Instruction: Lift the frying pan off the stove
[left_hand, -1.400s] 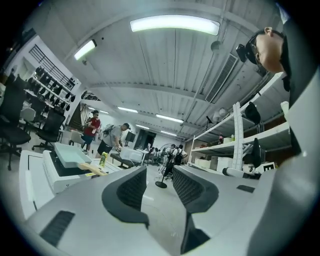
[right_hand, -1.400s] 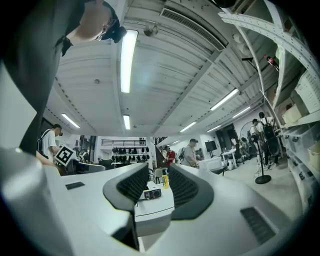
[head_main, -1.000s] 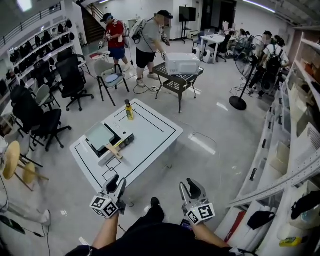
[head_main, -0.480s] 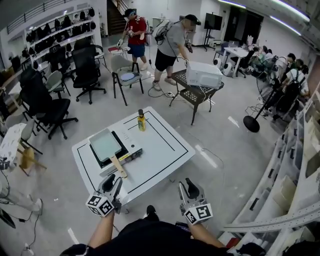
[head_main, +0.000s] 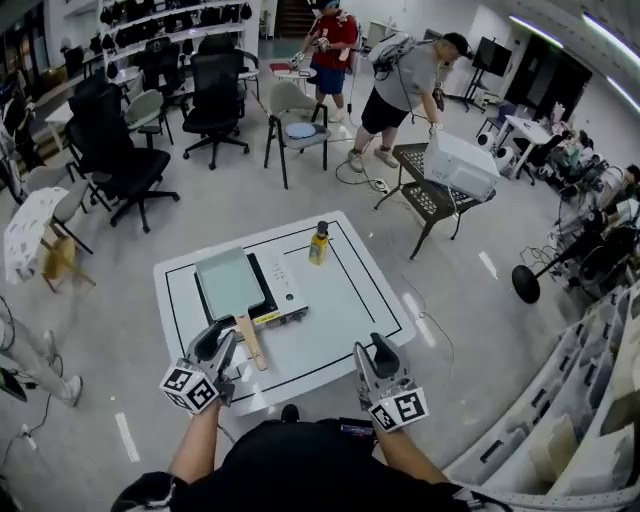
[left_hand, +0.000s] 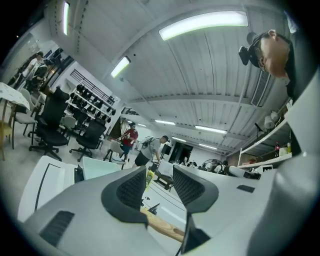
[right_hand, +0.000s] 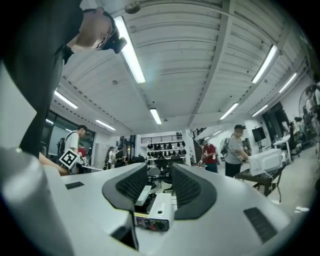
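A pale green rectangular frying pan (head_main: 229, 283) sits on a portable stove (head_main: 279, 291) on the low white table (head_main: 340, 308). Its wooden handle (head_main: 250, 343) points toward me. My left gripper (head_main: 217, 342) is open, just left of the handle's near end and not touching it. The left gripper view shows the handle (left_hand: 161, 226) low between the open left gripper (left_hand: 156, 187), with the pan (left_hand: 102, 166) beyond. My right gripper (head_main: 372, 356) is open over the table's near edge. The right gripper view shows the right gripper (right_hand: 159, 185) framing the stove (right_hand: 155, 214) and its knob, holding nothing.
A yellow bottle (head_main: 319, 244) stands on the table behind the stove. Office chairs (head_main: 118, 150) stand to the far left. Two people (head_main: 400, 75) are by a black side table with a white box (head_main: 458, 165). Shelving (head_main: 590, 420) runs along the right.
I have come closer to the table and it now fills more of the head view. Both grippers have advanced from the floor side to the table's near edge, the left beside the handle.
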